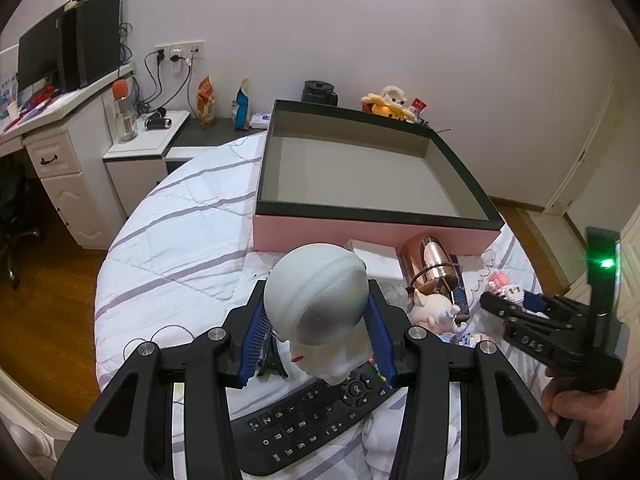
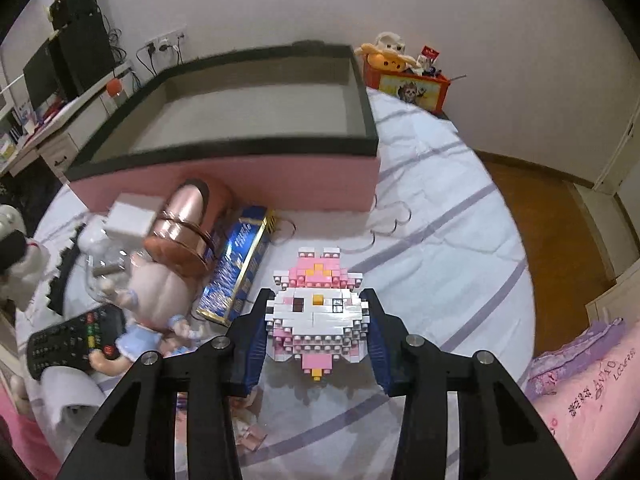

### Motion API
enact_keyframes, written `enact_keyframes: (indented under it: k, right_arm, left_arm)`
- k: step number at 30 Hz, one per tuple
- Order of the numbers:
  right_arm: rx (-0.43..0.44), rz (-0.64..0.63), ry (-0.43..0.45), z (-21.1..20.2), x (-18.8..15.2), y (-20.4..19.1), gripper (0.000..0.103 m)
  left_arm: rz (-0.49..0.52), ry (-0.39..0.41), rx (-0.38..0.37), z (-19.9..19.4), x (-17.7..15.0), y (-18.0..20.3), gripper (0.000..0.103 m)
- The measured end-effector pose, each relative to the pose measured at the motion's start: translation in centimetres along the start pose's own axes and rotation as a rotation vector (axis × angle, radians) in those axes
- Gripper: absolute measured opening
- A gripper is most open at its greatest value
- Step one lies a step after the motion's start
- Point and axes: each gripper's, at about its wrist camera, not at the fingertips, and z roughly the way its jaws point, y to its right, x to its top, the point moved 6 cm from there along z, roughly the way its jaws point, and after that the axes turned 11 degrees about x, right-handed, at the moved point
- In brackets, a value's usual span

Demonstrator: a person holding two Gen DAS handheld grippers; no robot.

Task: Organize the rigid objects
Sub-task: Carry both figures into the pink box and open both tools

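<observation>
Our left gripper (image 1: pixel 320 320) clamps the white head bust (image 1: pixel 320 300) above the remote (image 1: pixel 312 420); our right gripper (image 2: pixel 318 332) squeezes the brick-built cat (image 2: pixel 318 320). We should lift both level, clearing the empty box's rim (image 1: pixel 376 216).

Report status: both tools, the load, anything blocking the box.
Left tool shut on white figurine. Right tool shut on brick toy. Box empty, open. Copper can lies against its near wall.

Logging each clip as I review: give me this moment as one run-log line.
left gripper: shut on white head figure | right gripper: shut on brick cat figure | pink box: empty | remote: on bed
</observation>
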Motion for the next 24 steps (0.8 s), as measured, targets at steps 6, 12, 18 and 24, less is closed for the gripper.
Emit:
enact_keyframes:
  k: [6,12,18,24]
  right_arm:
    - [0.050,-0.040,0.078,-2.9,4.1,-1.5,0.044]
    - [0.079,-0.085,0.124,-2.8,9.7,-2.9,0.044]
    - [0.142,-0.070,0.061,1.6,13.7,-3.6,0.044]
    - [0.152,-0.030,-0.027,6.5,14.2,-3.4,0.044]
  left_arm:
    - [0.015,0.031,-0.013,-0.2,2.7,0.8,0.046]
    - [0.045,0.059,-0.031,1.0,8.0,2.5,0.047]
    - [0.073,0.006,-0.027,5.3,11.4,4.3,0.047]
    - [0.106,-0.086,0.008,11.1,11.8,5.7,0.047]
